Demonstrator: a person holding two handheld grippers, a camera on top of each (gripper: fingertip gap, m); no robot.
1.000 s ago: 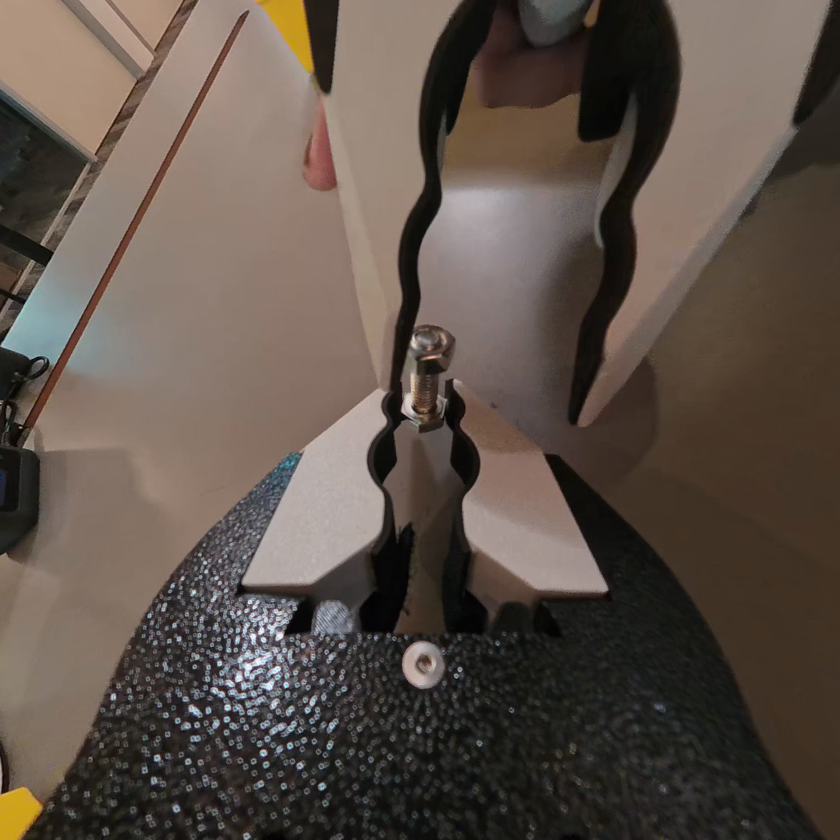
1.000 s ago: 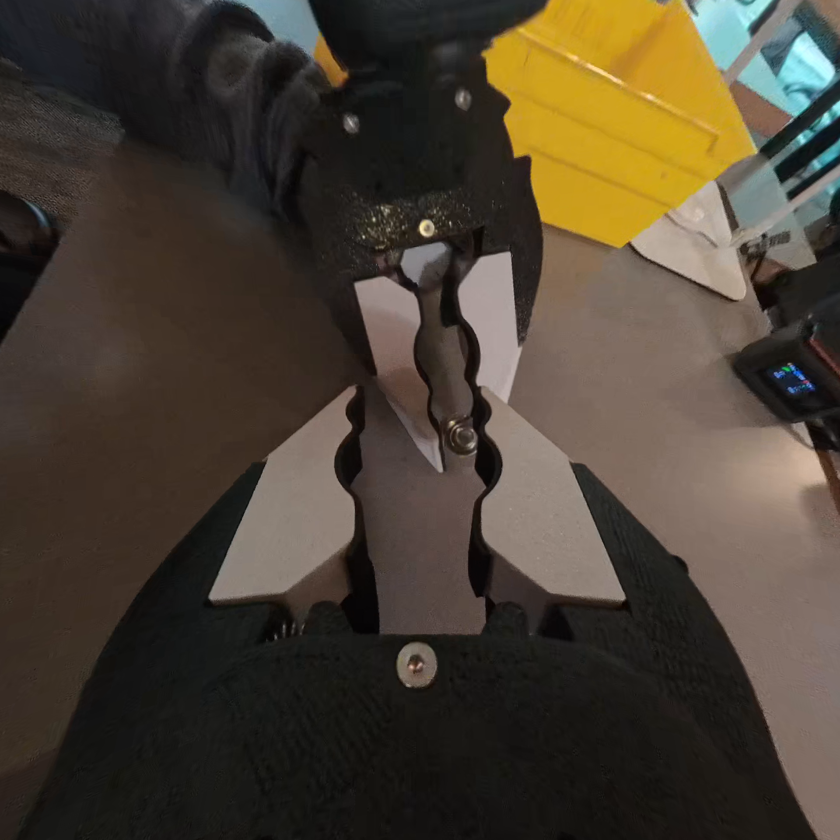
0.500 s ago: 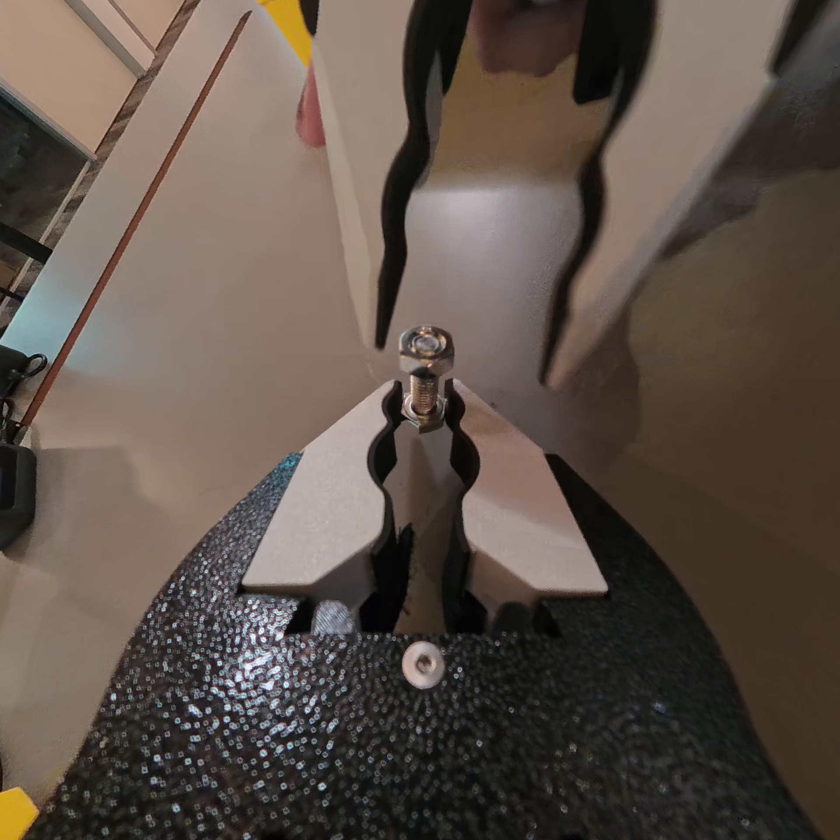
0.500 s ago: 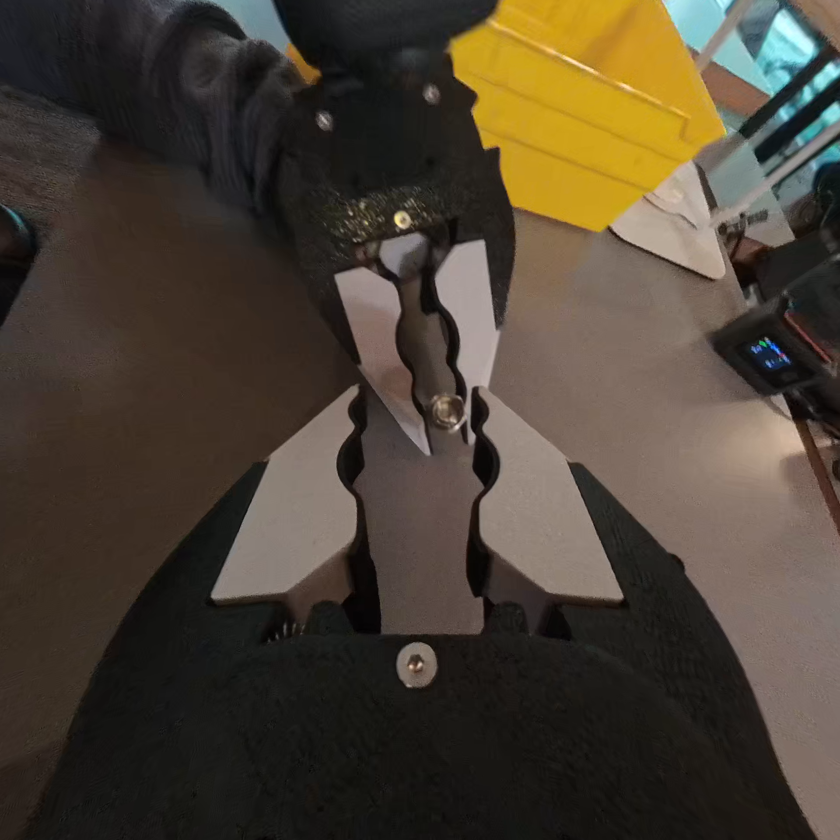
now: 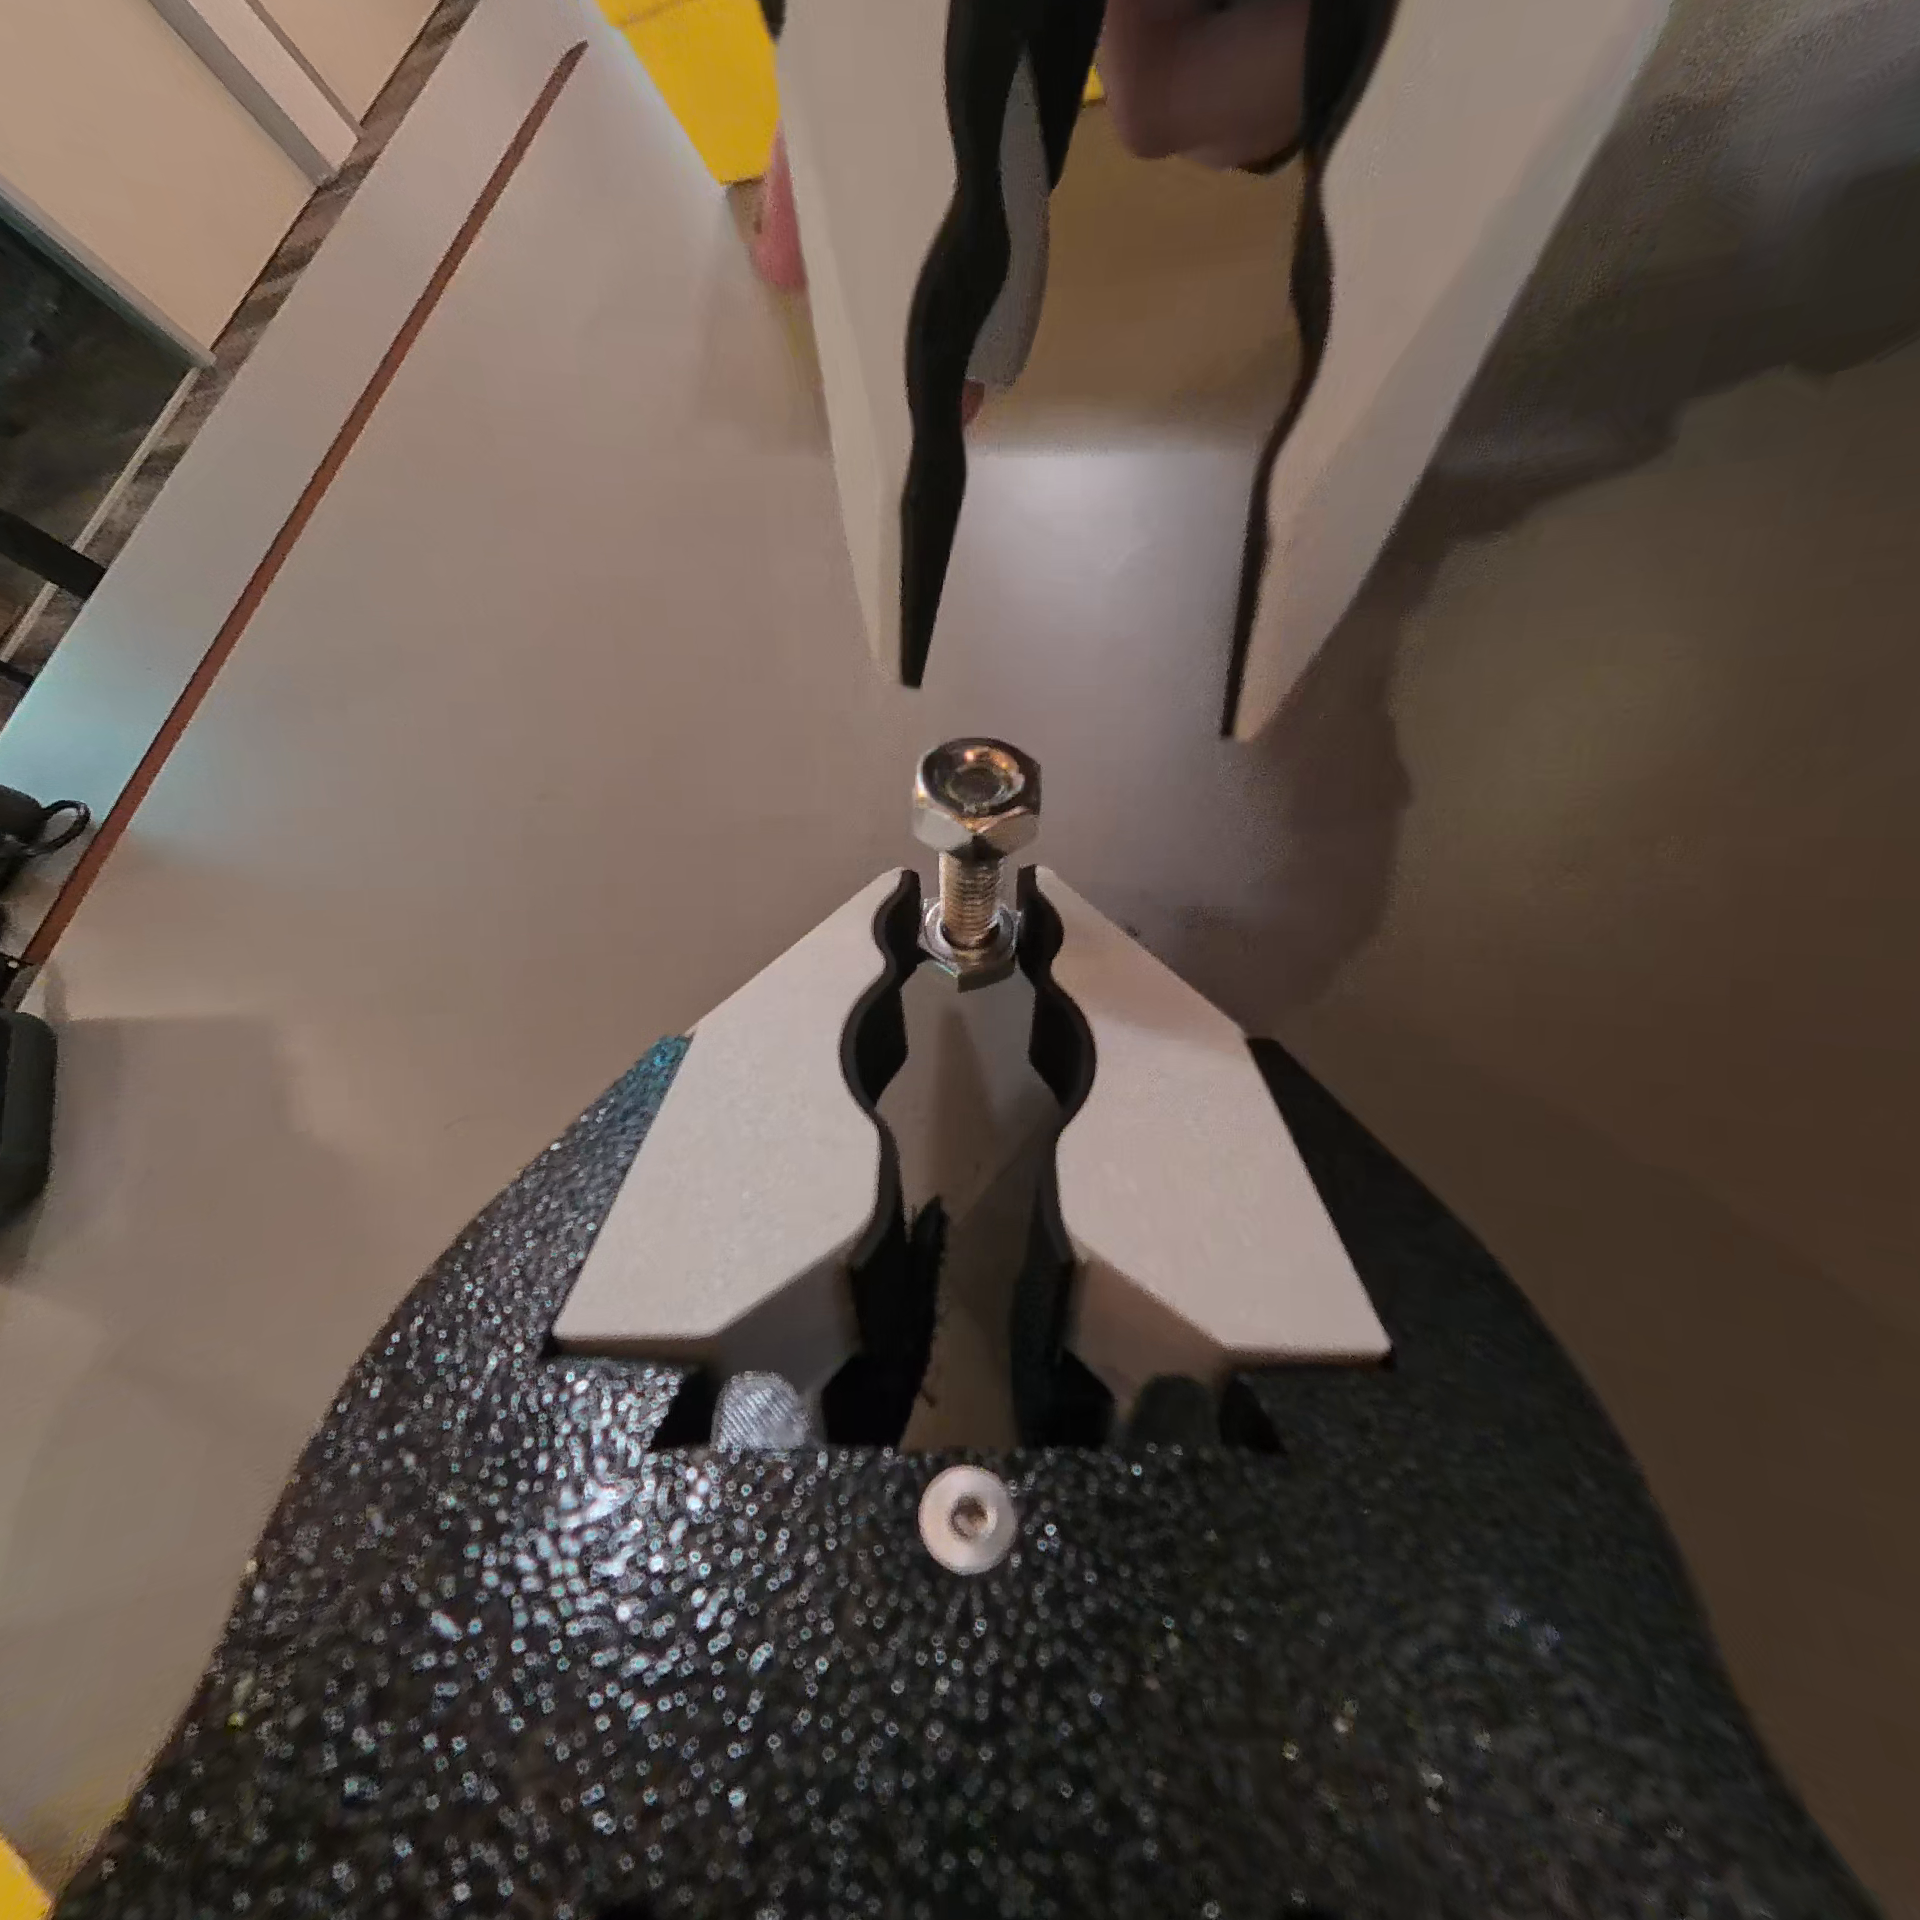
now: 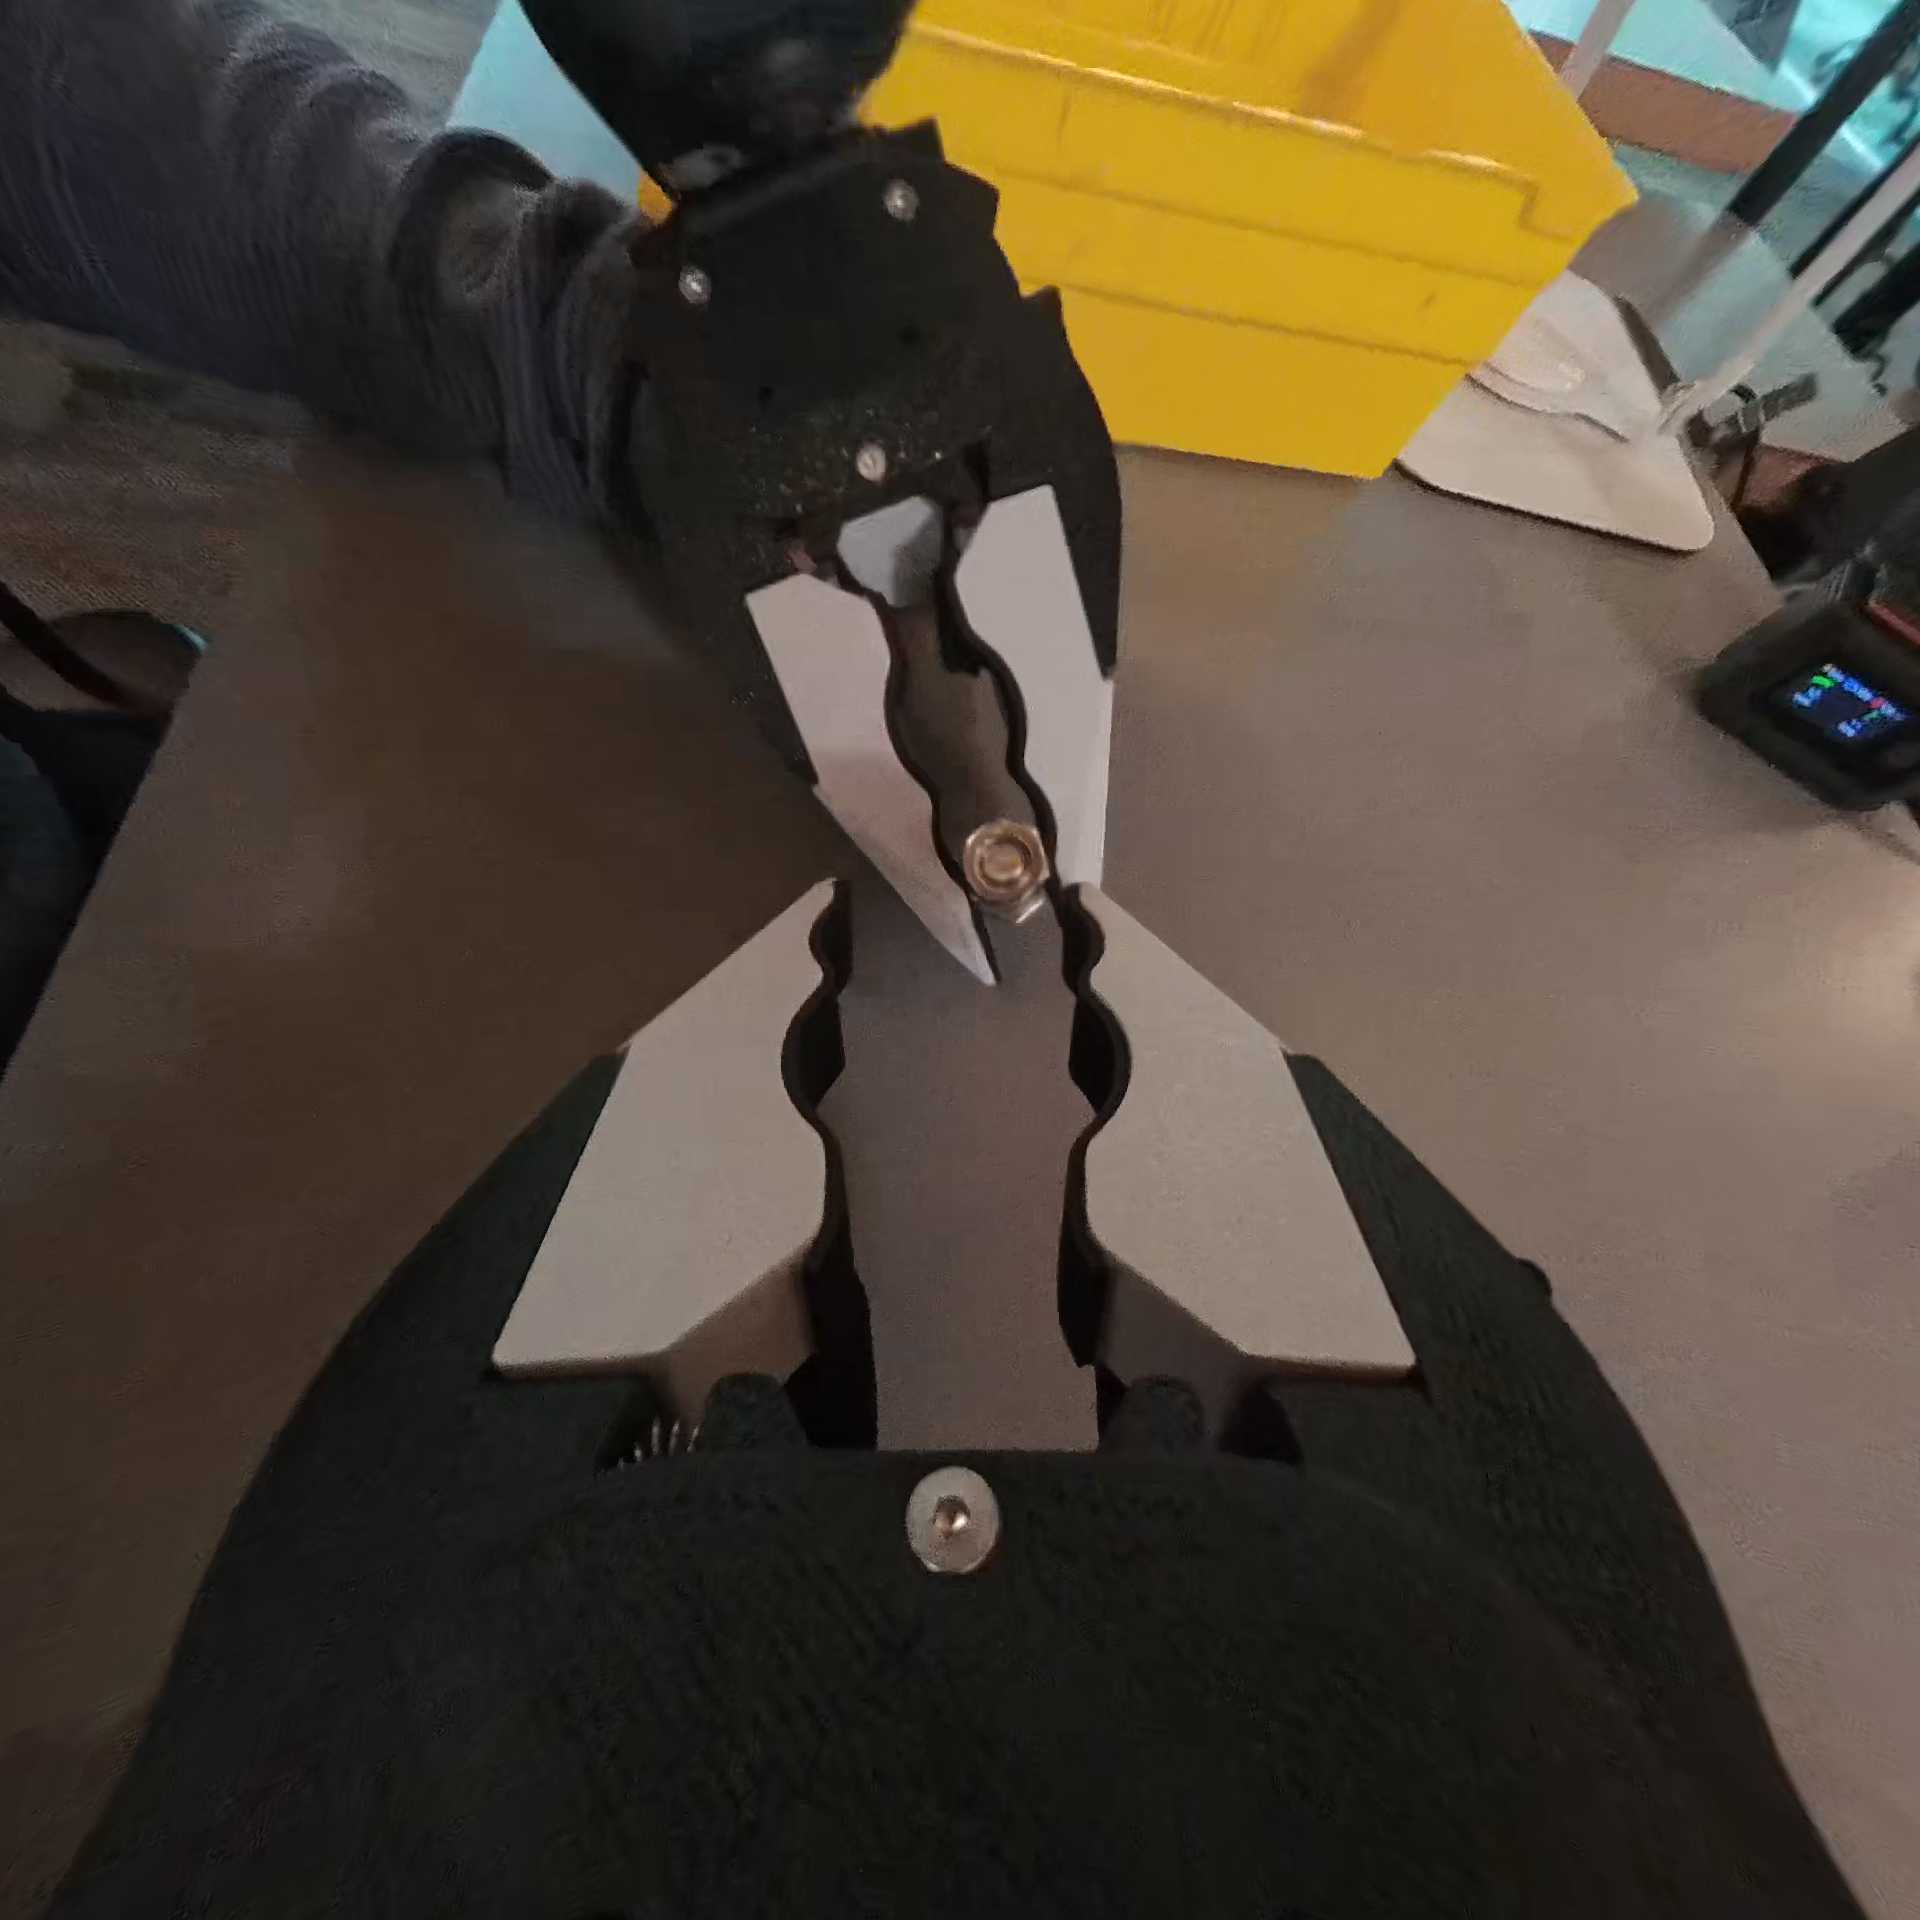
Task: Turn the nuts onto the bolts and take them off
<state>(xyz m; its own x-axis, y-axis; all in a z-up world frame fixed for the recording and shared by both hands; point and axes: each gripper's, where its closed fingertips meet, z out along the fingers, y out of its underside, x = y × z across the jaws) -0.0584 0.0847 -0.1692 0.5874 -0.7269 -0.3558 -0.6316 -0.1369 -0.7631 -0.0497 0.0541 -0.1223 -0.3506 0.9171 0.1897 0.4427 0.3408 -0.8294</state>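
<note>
**Bolt Held by the Nut in the Left Gripper, Right Gripper Spread in Front of It**

The nut [image 5: 961, 951] was seen clamped between the tips of the left gripper [image 5: 966, 914], with the bolt [image 5: 975, 821] threaded through it and its hexagonal head pointing away from the camera. The right gripper [image 6: 951, 914] was found with its fingers spread wide and nothing between them, just short of the bolt head and not touching it. A yellow bin [image 6: 1268, 229] was noted on the grey table [image 6: 1403, 935] behind.
</note>
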